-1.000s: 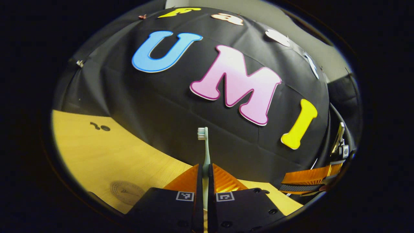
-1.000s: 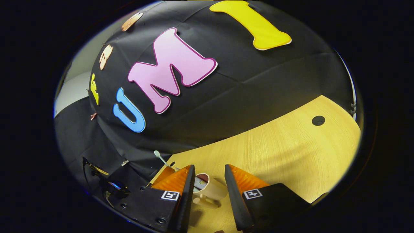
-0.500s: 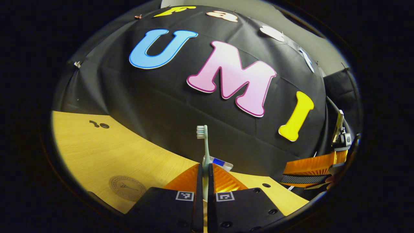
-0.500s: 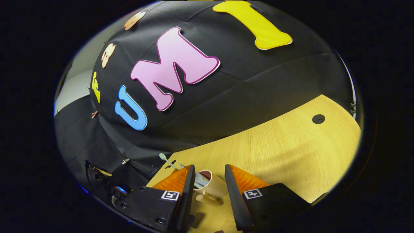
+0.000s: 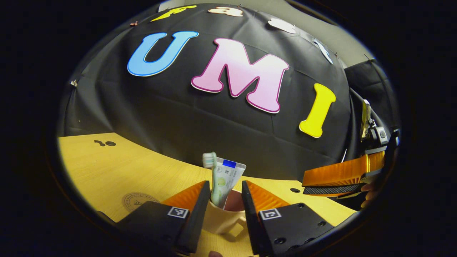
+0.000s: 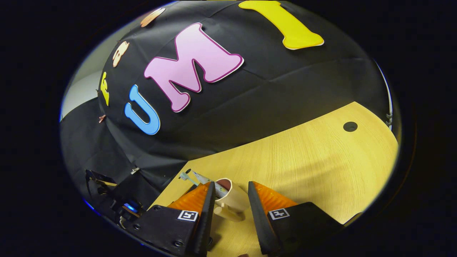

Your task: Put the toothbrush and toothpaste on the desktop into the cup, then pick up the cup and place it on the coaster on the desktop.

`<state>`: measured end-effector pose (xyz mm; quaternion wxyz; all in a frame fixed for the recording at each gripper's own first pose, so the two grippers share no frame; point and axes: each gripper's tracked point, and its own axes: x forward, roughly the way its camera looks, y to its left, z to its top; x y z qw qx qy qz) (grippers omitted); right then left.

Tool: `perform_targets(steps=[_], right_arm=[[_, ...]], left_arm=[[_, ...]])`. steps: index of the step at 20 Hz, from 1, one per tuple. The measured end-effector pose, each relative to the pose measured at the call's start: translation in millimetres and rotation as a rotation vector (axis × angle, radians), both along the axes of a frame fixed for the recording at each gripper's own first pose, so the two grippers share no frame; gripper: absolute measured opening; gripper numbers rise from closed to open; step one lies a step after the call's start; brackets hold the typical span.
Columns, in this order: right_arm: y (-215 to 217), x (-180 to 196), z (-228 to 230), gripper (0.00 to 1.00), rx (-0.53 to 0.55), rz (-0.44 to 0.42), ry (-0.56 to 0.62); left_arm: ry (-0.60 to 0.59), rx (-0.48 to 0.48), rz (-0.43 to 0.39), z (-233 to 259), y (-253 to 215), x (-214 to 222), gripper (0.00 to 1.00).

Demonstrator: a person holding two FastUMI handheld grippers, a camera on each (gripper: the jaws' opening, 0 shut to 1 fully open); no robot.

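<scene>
The cup (image 5: 225, 217), a pale cream mug with a small handle low on its front and a reddish-brown inside, stands on the light wood desk (image 5: 117, 167) between the spread jaws of the left gripper (image 5: 224, 207), which touch nothing. In it leans the toothpaste (image 5: 223, 180), a white tube with a blue band at its flat end and green print (crimped end up). Just beside the tube rises the toothbrush (image 5: 209, 159), its pale green-white bristle head blurred. In the right gripper view the same cup sits between the parted jaws of the right gripper (image 6: 231, 205), which also hold nothing. A round brown coaster (image 5: 137, 200) lies flat to the cup's left.
</scene>
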<state>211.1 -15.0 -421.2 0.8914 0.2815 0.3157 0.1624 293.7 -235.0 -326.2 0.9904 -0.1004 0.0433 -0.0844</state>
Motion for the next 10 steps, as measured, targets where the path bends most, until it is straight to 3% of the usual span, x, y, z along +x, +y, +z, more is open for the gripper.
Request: perform_targets(steps=[1,5,10], right_arm=[[-0.4,-0.7,-1.6,0.57,-0.004,-0.001,0.014],[6.8,-11.5,-9.4,0.58,-0.034,0.040,0.100],[30.9,-36.3,-31.7,0.59,-0.229,0.220,0.200]], left_arm=[[0.006,0.000,0.001,-0.3,2.2,-2.4,0.64],[0.028,-0.015,0.031,15.9,29.2,-30.7,0.70],[0.115,0.021,0.113,23.5,85.0,-93.5,0.72]])
